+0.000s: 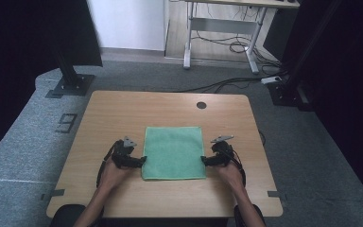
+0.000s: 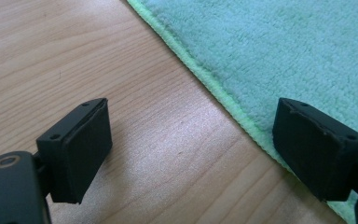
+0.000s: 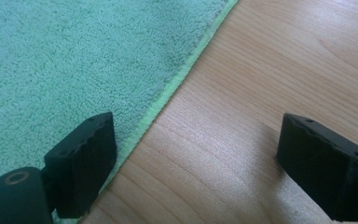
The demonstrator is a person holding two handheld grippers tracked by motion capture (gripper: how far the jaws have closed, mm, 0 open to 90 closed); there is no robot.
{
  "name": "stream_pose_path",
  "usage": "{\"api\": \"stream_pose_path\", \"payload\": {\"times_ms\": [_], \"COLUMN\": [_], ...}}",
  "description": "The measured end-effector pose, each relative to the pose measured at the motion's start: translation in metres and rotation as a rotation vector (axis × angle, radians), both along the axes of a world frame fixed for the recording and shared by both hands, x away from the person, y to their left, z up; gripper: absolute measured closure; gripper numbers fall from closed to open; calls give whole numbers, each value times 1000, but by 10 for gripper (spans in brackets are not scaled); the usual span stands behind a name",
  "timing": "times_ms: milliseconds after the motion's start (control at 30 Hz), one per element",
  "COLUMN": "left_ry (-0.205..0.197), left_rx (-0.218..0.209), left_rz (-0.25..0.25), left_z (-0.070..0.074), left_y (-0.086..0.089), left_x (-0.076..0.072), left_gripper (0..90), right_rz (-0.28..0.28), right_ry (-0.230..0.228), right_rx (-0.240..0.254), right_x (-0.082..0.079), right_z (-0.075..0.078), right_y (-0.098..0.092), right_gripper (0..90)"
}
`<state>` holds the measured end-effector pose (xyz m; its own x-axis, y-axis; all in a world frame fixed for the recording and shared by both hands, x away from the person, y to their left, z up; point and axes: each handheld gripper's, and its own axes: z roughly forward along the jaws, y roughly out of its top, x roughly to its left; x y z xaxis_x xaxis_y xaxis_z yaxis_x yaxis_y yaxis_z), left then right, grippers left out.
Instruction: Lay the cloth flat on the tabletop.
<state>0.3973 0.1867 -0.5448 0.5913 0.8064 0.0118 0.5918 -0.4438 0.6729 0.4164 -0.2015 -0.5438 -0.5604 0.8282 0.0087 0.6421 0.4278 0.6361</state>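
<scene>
A light wooden desk [image 1: 170, 111] with rounded corners stands on grey carpet [image 1: 28, 142]. Near its far edge, right of centre, sits a round dark grommet hole [image 1: 201, 105]. Off the desk's far left corner a black post rises from a flat base plate [image 1: 70, 85], and a dark numeral marking [image 1: 66, 123] lies on the carpet beside the left edge. Beyond the far edge, a white wall panel [image 1: 127, 23] meets the floor, and a grey-framed table [image 1: 222, 28] stands with black cables [image 1: 227, 82] trailing beneath it toward the far right corner. Dark screens close both sides.
</scene>
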Motion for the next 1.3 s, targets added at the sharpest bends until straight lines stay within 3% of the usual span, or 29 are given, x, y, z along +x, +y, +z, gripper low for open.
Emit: {"api": "stream_pose_path", "payload": {"times_ms": [67,100,133,200,300,367,467,567,900,1133,1300], "left_ry": [-8,-9,-9,-18,-17,-20,-19,-12,27,41,30], "left_rx": [-3,-33,-33,-52,-47,-21,-12,-16,8,19,-2], "left_rz": [0,-1,-1,-17,-32,-55,-54,-43,-2,-7,-3], "left_z": [2,7,7,15,20,24,24,23,10,1,-2], "left_y": [0,1,1,2,3,5,9,17,43,44,45], "left_x": [0,0,0,-4,-7,-13,-18,-23,-37,-37,-37], "left_gripper": [128,134,133,133,130,106,100,92,60,58,54], "right_rz": [7,16,16,23,28,26,25,17,-34,-52,-65], "right_ry": [-2,-3,-3,-5,-8,-17,-25,-41,-48,-35,-33], "right_rx": [-10,-16,-16,11,28,41,45,71,48,20,24], "right_x": [0,-1,-1,-4,-6,-10,-13,-20,-39,-43,-44], "right_z": [1,2,2,6,9,14,16,19,14,1,-8], "right_y": [1,2,2,0,-3,-7,-10,-19,-40,-45,-48], "right_gripper": [118,114,114,99,80,6,0,0,0,0,0]}}
